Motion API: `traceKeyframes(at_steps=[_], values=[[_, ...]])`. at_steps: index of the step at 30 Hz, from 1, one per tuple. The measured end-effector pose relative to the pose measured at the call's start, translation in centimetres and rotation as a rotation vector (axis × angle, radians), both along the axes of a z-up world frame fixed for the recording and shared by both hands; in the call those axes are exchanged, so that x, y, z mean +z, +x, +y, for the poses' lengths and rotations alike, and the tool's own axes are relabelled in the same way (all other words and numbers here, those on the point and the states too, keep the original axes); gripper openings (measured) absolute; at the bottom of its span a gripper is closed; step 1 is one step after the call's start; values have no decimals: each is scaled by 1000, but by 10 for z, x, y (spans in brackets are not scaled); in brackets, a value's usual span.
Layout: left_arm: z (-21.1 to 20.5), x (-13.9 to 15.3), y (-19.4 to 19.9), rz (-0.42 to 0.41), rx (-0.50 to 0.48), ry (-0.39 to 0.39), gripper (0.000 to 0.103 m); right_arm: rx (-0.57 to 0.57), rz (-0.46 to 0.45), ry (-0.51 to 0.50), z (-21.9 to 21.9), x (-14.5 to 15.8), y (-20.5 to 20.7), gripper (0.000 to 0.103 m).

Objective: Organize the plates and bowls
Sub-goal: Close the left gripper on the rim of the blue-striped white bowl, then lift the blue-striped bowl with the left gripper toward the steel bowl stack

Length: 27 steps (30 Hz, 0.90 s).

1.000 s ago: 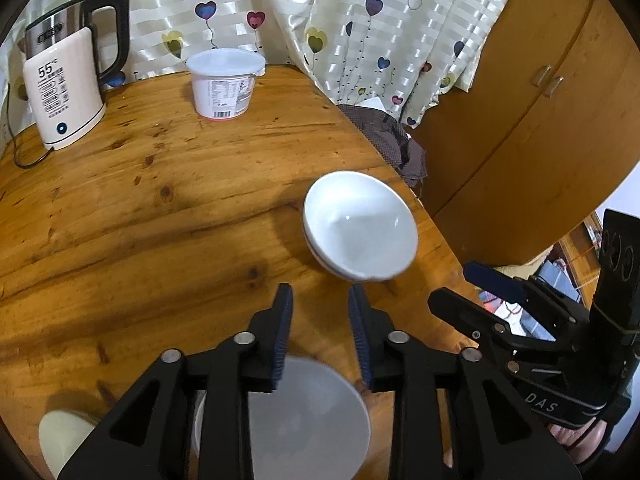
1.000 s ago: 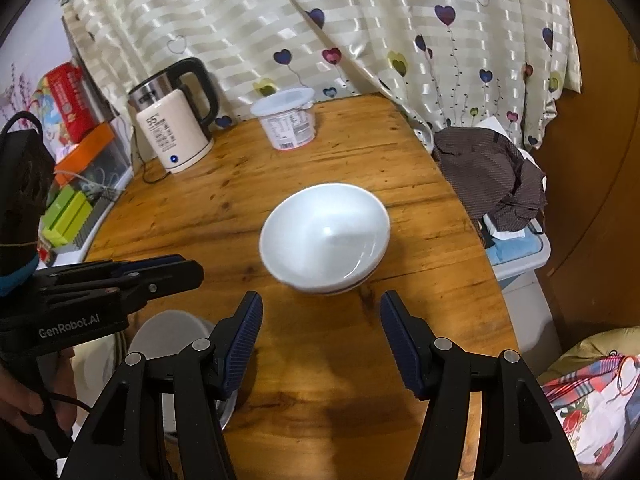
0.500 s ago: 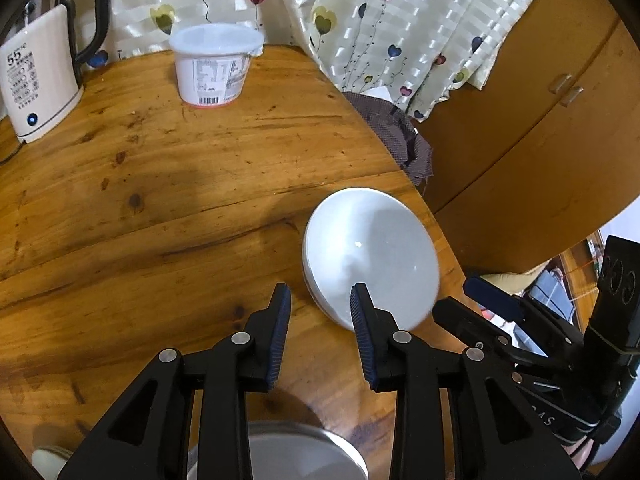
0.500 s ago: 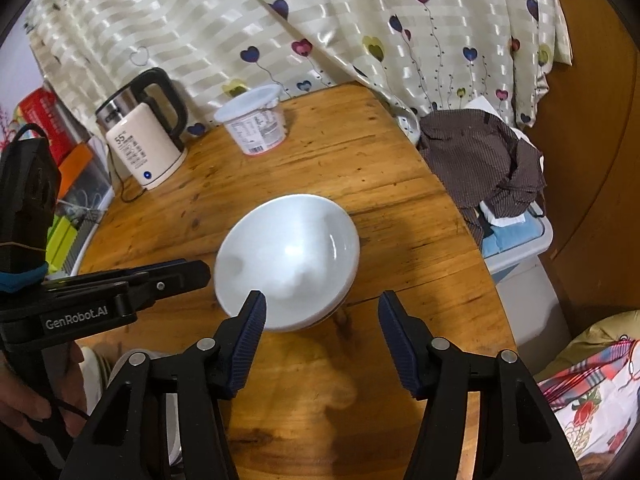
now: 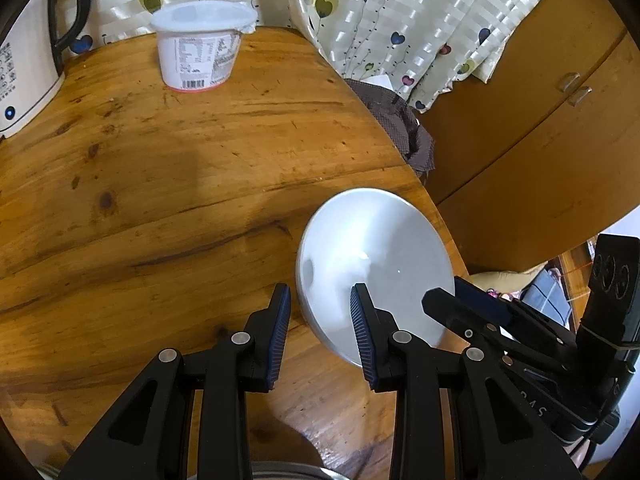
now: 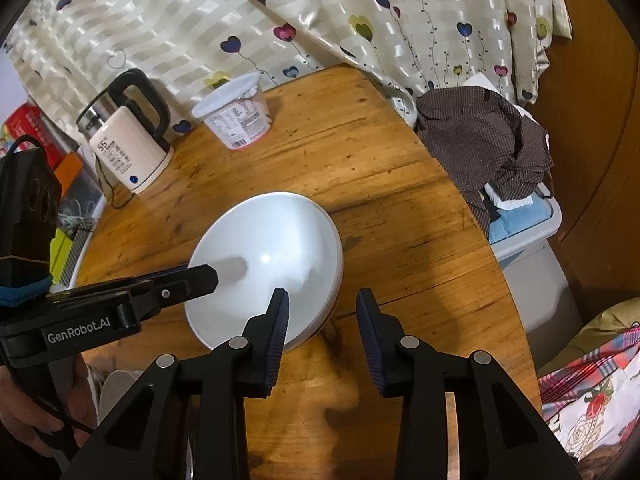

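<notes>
A stack of two white bowls [image 5: 376,248] [image 6: 272,248] sits near the right edge of the round wooden table [image 5: 160,200]. My left gripper [image 5: 321,289] stands open astride the stack's near-left rim, one finger over the bowl and one outside; the pads do not press on it. Seen from the right wrist, the left gripper [image 6: 212,274] reaches over the bowl from the left. My right gripper [image 6: 322,293] straddles the opposite rim. Its jaws are closing, with the rim between them and a gap still showing. The right gripper [image 5: 444,290] also shows beside the bowl in the left wrist view.
A cream kettle [image 6: 128,140] and a white lidded tub [image 6: 236,116] stand at the table's back. A grey dish's rim [image 5: 280,474] peeks in below my left gripper. A brown cloth [image 6: 488,144] lies on a bin past the table's edge, beside a wooden cabinet [image 5: 540,140].
Both grippers have come down and forward onto the bowl stack's rims. The right jaws have narrowed. The grey dish has slid almost out of the left wrist view.
</notes>
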<state>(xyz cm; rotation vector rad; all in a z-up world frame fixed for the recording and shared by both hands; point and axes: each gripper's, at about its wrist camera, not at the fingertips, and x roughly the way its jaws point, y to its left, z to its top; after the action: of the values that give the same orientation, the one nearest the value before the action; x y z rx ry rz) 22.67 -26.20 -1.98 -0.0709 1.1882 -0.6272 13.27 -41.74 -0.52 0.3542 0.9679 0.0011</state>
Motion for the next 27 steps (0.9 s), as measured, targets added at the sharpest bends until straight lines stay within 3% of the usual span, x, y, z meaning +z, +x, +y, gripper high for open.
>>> traceKeyframes(at_steps=[10,27], values=[[-6,-7,-1,5,-14,8,32,20,7,-5,4,-6,5,26],[-2,4,-7,-25,-8,4,32,29,-21,-56,12,9,-1,23]])
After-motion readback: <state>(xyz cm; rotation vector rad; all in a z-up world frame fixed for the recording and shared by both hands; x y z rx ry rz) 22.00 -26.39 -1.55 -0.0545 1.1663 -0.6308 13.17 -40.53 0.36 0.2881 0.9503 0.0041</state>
